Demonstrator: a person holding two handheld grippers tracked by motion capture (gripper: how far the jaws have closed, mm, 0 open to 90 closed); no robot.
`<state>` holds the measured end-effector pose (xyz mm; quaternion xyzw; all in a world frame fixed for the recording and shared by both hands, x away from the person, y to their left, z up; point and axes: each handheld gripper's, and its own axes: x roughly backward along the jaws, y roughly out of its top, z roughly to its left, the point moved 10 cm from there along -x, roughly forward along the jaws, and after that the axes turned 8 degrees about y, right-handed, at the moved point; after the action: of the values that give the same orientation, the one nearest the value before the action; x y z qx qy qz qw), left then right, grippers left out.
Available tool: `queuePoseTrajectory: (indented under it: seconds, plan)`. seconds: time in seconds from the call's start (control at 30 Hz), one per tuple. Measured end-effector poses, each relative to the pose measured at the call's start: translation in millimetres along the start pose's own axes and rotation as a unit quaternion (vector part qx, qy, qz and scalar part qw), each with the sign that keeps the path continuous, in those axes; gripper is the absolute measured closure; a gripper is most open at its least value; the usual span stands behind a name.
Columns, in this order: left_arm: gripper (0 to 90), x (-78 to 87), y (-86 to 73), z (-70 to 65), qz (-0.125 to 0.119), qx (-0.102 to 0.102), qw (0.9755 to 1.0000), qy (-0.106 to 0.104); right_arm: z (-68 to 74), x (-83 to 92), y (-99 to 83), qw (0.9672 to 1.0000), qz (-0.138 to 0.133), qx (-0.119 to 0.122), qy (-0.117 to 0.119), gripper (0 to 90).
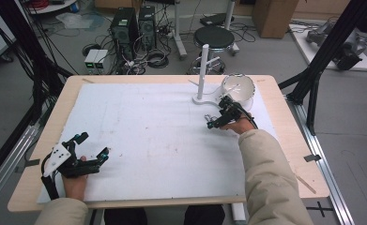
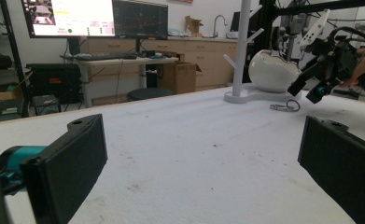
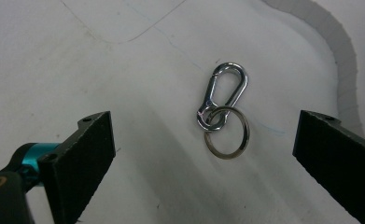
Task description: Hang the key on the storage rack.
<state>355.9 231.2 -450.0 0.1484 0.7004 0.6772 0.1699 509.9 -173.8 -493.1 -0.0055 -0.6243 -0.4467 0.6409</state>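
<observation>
The left gripper rests wide open at the near left of the white mat, nothing between its jaws. The right gripper hangs with jaws spread wide above a shiny silver carabiner clip linked to 1 round key ring, lying flat on the mat between its jaws, untouched. Beyond stand a white peg stand and a white bowl.

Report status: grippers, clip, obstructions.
Right gripper open, poised over clip and ring on the mat. Left gripper open, idle, apart. Stand and bowl close behind; nothing between jaws and clip.
</observation>
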Motion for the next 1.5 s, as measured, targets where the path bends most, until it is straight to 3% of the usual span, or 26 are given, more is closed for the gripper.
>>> queuePoseTrajectory:
  seconds: [0.1,0.17,0.37,0.47,0.63,1.0,1.5]
  plan:
    - [1.7,-0.1,0.0,-0.1,0.0,0.0,1.0,0.0,-1.0,-2.2,-1.1,1.0,0.005,0.001,-0.001,6.5]
    - [1.7,0.0,0.1,-0.3,0.0,-0.001,1.0,-0.001,-1.1,-3.4,-3.8,0.9999,0.015,-0.006,0.003,16.2]
    - [1.7,0.0,0.1,-0.3,0.0,-0.002,1.0,-0.001,-3.6,-4.4,-6.5,0.9995,0.023,-0.022,0.0,21.3]
    - [1.7,0.0,0.1,-0.4,-0.001,-0.002,1.0,-0.001,-4.5,-5.0,-7.8,0.9989,0.022,-0.04,0.008,26.9]
    - [1.7,-0.1,0.2,-0.4,-0.002,-0.002,1.0,0.0,-3.2,-3.5,-6.5,0.9983,0.014,-0.051,0.024,41.0]
    - [1.7,-0.1,0.3,-0.4,-0.002,-0.002,1.0,0.001,-3.5,2.2,-2.3,0.9987,-0.001,-0.044,0.025,65.0]
    - [1.7,0.0,0.3,-0.5,-0.003,-0.003,1.0,0.001,-2.3,4.4,-2.1,0.999,0.007,-0.044,0.011,80.8]
